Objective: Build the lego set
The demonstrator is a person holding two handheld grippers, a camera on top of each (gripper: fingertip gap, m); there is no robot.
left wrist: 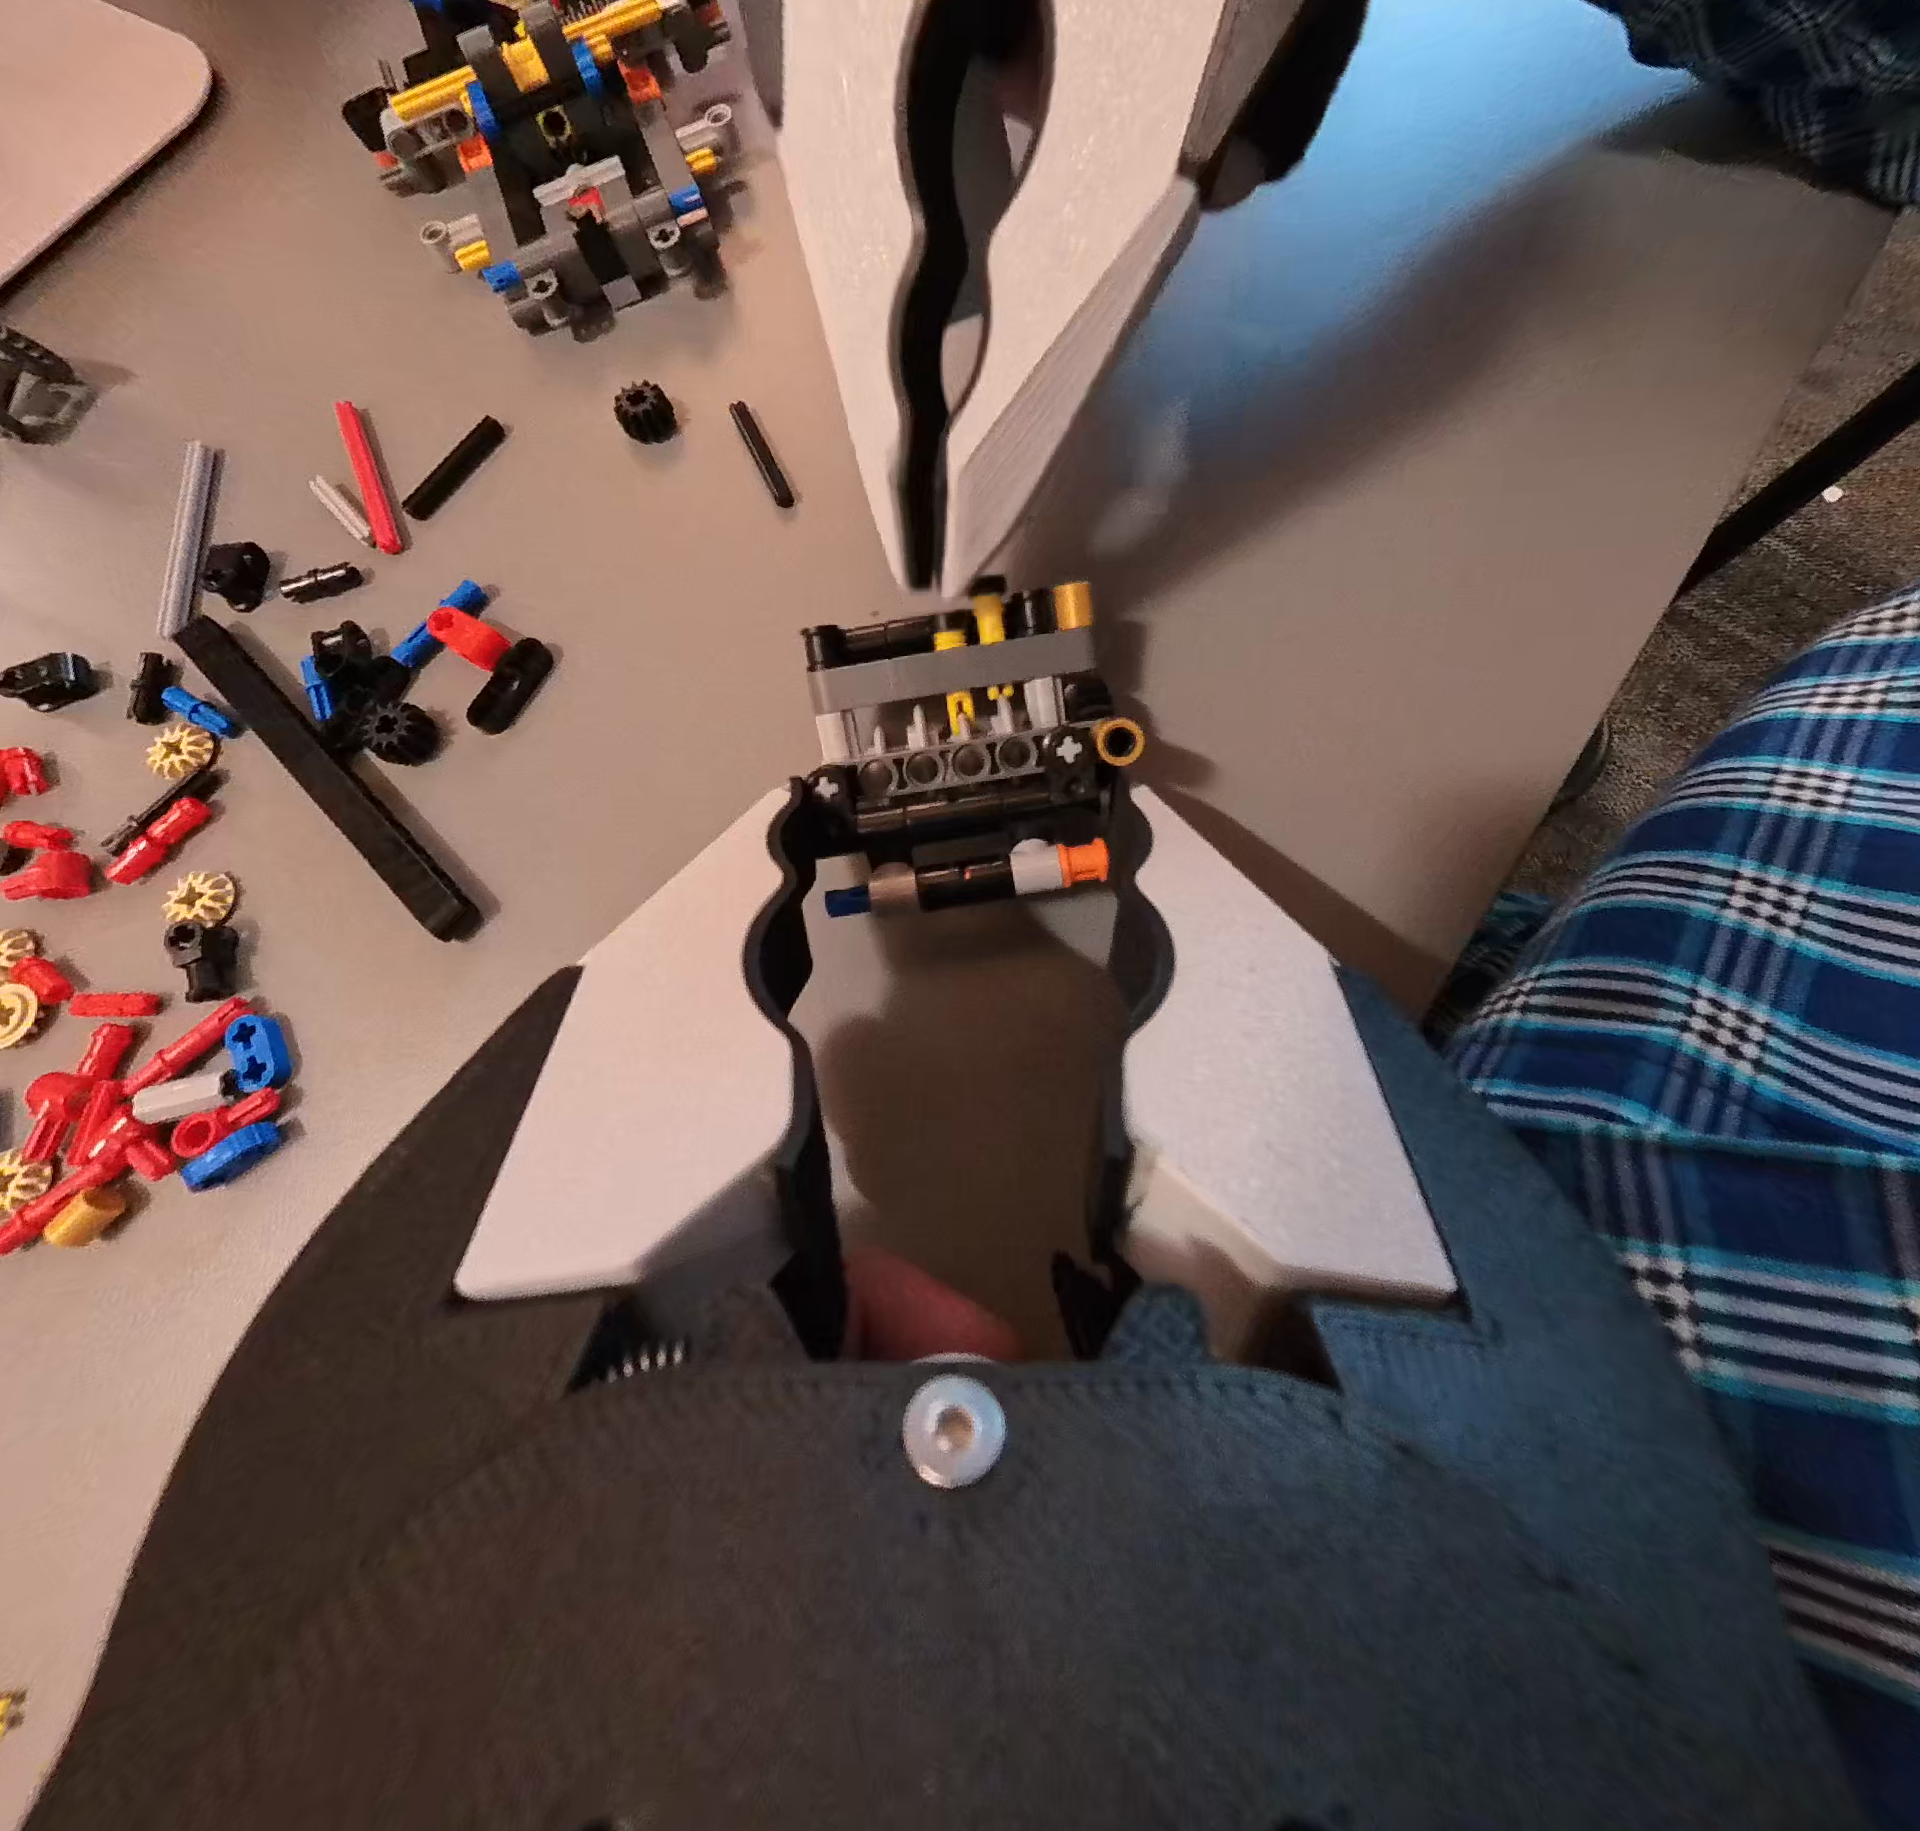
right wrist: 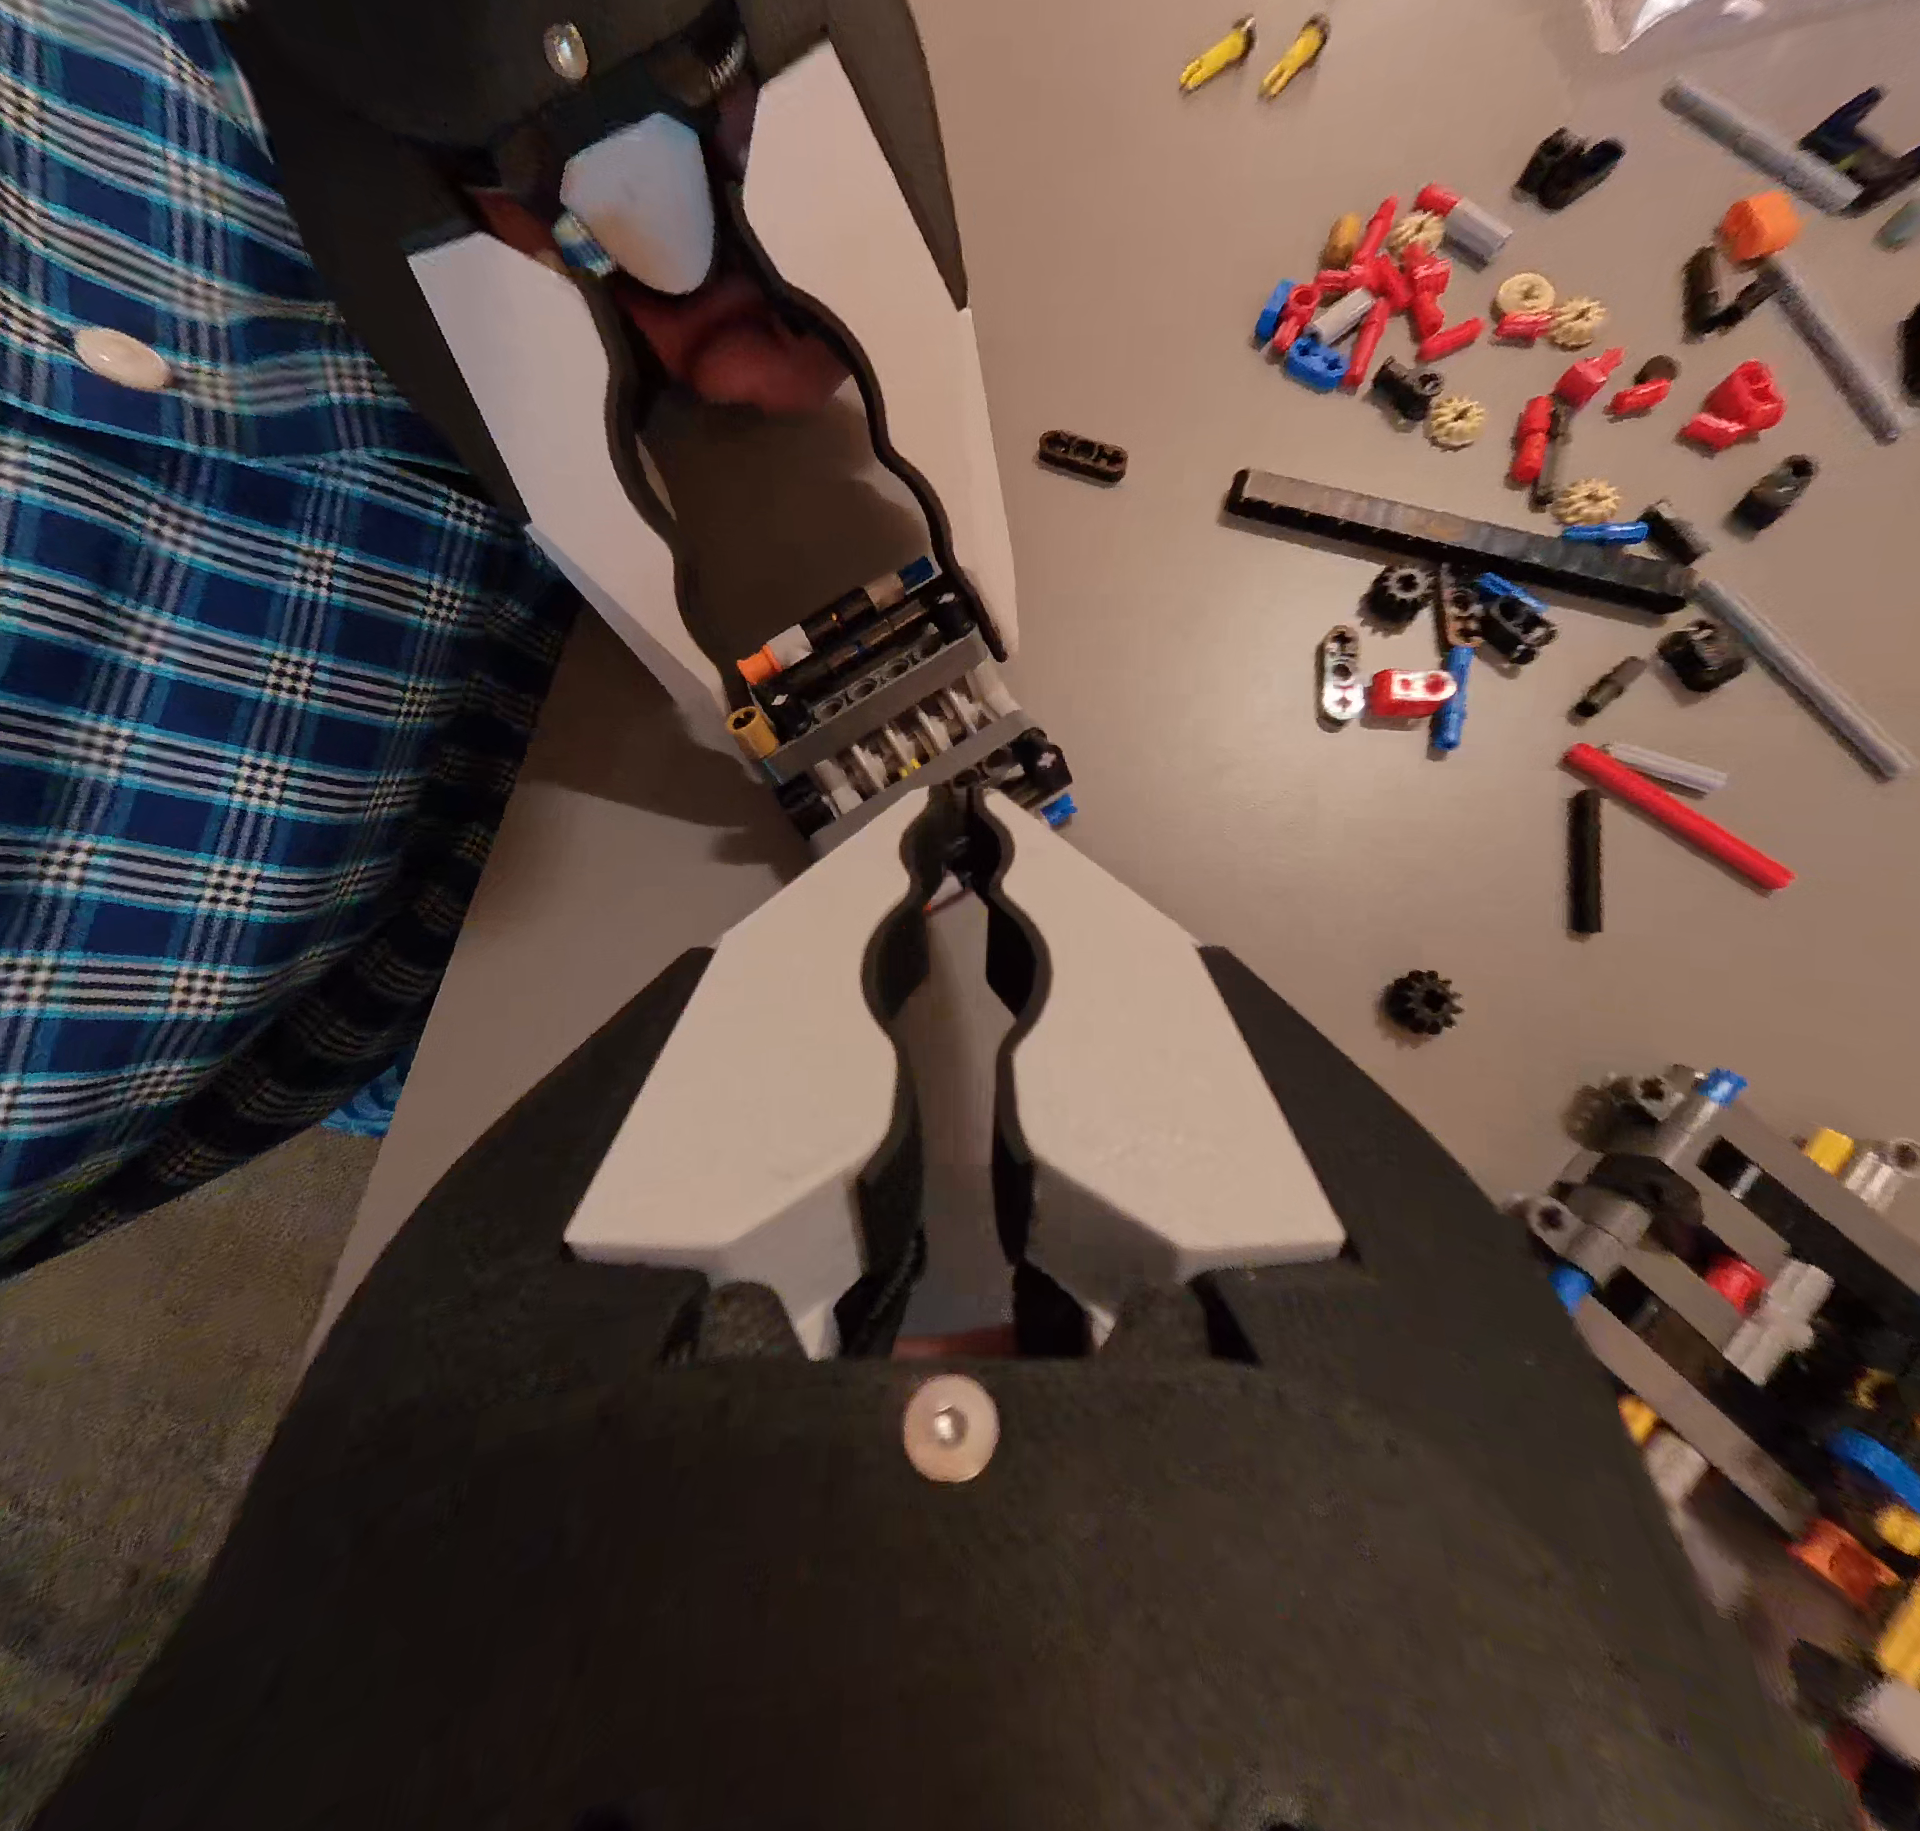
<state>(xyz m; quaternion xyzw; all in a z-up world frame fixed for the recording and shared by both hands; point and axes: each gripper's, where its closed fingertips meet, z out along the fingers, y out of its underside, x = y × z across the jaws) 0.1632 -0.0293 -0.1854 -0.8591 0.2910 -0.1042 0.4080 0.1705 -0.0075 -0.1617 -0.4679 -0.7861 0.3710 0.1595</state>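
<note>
Subassembly [left wrist: 951,742], small: hard plastic, grey beams, black pins, yellow and orange bushes, held above the table [left wrist: 644,825] at its near edge. My left gripper [left wrist: 961,825] was clamped across its black end; my right gripper [right wrist: 961,815] was nearly closed on something thin at the opposite end, what exactly I could not tell. Judged light, stiff, smooth; pins might pop loose. Best gripped by the beams. Loose parts [left wrist: 135,1085] lay well apart.

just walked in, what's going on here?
Lego build in progress. The left gripper is clamped on a small grey-and-black sub-assembly above the table. The right gripper, nearly shut, has its tips at the sub-assembly's far edge. Loose parts and the bigger model sit untouched.
</note>
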